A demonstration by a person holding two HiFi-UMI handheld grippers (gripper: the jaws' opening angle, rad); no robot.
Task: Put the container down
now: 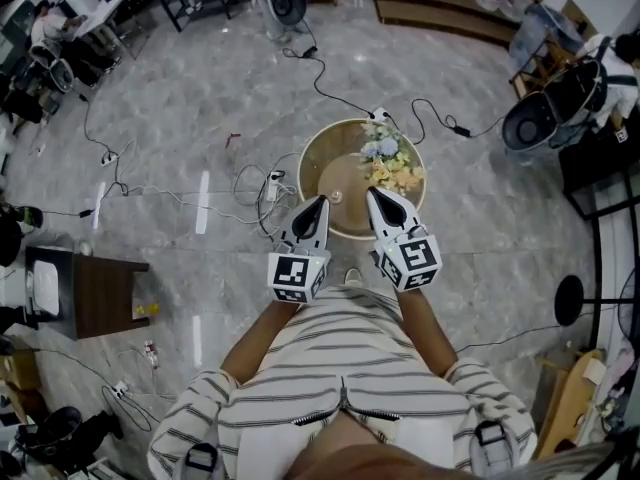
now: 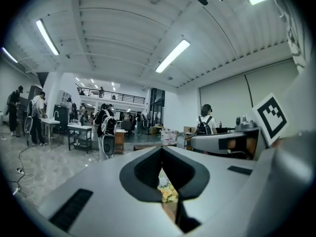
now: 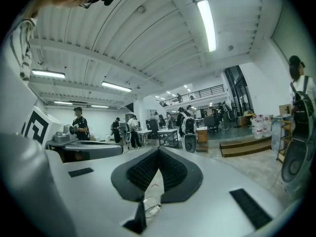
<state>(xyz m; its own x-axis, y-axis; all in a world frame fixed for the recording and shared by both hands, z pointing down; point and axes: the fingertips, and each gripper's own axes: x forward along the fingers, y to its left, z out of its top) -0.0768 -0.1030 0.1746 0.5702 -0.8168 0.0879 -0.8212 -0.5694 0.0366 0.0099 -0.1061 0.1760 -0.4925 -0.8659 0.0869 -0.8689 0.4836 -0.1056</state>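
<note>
The person stands over a round table (image 1: pixel 335 226) and holds the 2 grippers side by side above its near edge, tips pointing away from the body. The left gripper (image 1: pixel 321 201) has its jaws pressed together with nothing between them. The right gripper (image 1: pixel 369 193) is the same, its ribbed pads meeting at the tip and empty. A bunch of pale flowers (image 1: pixel 390 161) lies on the far right part of the tabletop, and it shows through the gap under the left jaws. I cannot pick out the container for sure. The only candidate is a small pale object (image 1: pixel 336 197) on the tabletop between the 2 tips. A power strip (image 1: pixel 272 185) lies on the floor (image 1: pixel 200 88) just left of the table.
</note>
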